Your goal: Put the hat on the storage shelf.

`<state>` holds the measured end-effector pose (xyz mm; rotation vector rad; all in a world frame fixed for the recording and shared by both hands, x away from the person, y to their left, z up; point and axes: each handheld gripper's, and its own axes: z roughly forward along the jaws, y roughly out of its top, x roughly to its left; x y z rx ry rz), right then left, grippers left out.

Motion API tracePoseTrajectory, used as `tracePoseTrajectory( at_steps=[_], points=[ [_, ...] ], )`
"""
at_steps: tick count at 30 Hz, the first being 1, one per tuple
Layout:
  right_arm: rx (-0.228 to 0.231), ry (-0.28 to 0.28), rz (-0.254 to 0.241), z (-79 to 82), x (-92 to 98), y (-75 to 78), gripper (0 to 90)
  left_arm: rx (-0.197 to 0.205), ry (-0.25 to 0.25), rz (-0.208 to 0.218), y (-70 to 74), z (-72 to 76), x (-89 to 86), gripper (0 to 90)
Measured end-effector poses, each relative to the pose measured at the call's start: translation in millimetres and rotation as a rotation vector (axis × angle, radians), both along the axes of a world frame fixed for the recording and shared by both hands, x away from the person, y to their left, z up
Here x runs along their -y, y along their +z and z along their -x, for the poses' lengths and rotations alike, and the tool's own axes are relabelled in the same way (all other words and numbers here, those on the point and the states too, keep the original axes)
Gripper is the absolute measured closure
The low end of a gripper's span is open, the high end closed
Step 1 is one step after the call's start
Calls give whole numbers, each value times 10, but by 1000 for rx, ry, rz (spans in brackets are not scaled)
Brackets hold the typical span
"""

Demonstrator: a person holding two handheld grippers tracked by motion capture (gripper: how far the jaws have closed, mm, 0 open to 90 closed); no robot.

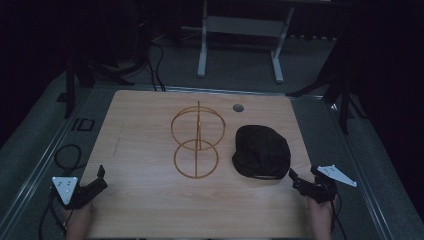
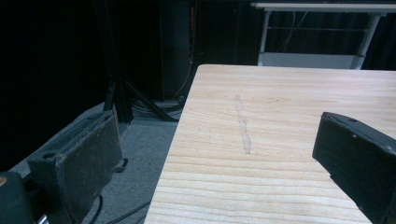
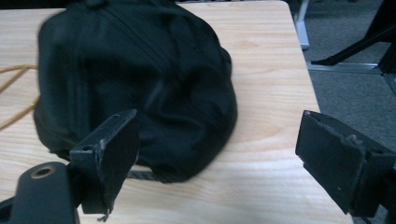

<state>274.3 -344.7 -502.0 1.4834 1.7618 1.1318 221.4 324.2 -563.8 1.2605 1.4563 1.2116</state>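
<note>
Lying at about four o'clock from the middle of the wooden table point(image 1: 150, 200), the black cap point(image 1: 261, 151) sits crown up, its dark fabric creased and soft. In the right gripper view the cap point(image 3: 135, 79) spreads across the upper left, with its lower edge resting on the wood just ahead of that gripper's left jaw; nothing grips it.

At roughly five o'clock from the cap, just beside its near rim, the right gripper point(image 1: 306, 181) hovers at the table's near right corner, held in the person's right hand point(image 1: 320, 212). Its jaws stand wide apart, and in its own view the right gripper point(image 3: 217, 154) frames bare wood and the cap's edge between them, apparently touching neither.

At nine o'clock from the cap, near it but apart, a gold wire stand point(image 1: 197, 142) rises from the table: two rings, one above the other, joined by thin upright rods. A curve of that wire shows at the left edge of the right gripper view point(image 3: 16, 93).

At about twelve o'clock from the cap, near the table's far edge, is a small round grommet hole point(image 1: 238, 107).

Well apart, at eight o'clock from the cap, the left gripper point(image 1: 102, 179) sits at the near left edge of the table, its jaws also spread open. In its own view the left gripper point(image 2: 217, 154) looks along the table's left edge, one jaw over the grey floor point(image 2: 135, 154) and the other over the wood, holding nothing.
</note>
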Motion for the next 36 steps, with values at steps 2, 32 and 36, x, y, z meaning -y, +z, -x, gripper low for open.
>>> tracePoseTrajectory(
  at_steps=[2,32,36],
  points=[
    [9,13,-8,-17,-34,46,134,4,-4,-5,-1,1,6,18],
    [-21,89,63,-523,-901,234,115,1,-21,3,0,0,-2,18],
    [-48,64,146,-596,-984,111,136,1,-23,4,0,0,-2,18]
  ],
)
